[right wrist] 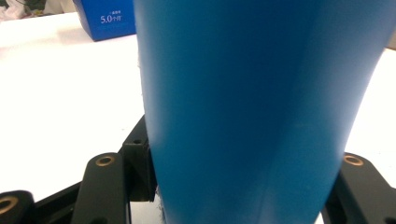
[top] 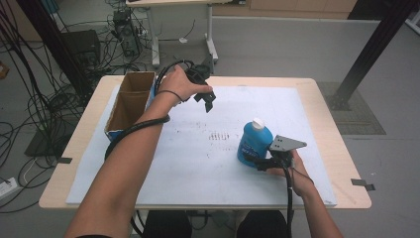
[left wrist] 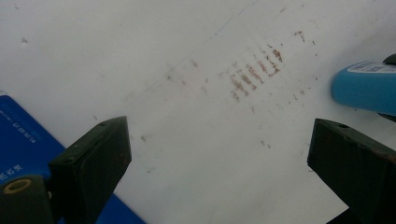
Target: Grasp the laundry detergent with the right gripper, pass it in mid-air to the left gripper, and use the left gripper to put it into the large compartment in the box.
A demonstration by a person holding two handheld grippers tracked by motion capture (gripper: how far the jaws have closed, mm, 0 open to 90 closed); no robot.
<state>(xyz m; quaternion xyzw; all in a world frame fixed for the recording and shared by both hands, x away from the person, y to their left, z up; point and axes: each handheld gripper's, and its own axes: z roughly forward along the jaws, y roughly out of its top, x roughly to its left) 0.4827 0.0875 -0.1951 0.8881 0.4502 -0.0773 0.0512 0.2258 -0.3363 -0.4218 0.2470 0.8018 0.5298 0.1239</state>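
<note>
Bottle (top: pixel 254 143): blue, white cap, upright on the white mat (top: pixel 163 163).
Right gripper (top: pixel 259 162): clamped on the bottle's lower body.
Left gripper (top: pixel 208 100): jaws wide, empty, beside the cardboard box (top: pixel 130 99).

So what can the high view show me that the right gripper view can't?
The high view alone shows the bottle's white cap, the left gripper hovering open above the white mat, and the open top of the cardboard box. The right gripper view alone shows, close up, black jaws pressed against both sides of the blue bottle and white print on the box's blue side. Both share the bottle, the box and the white mat.
</note>
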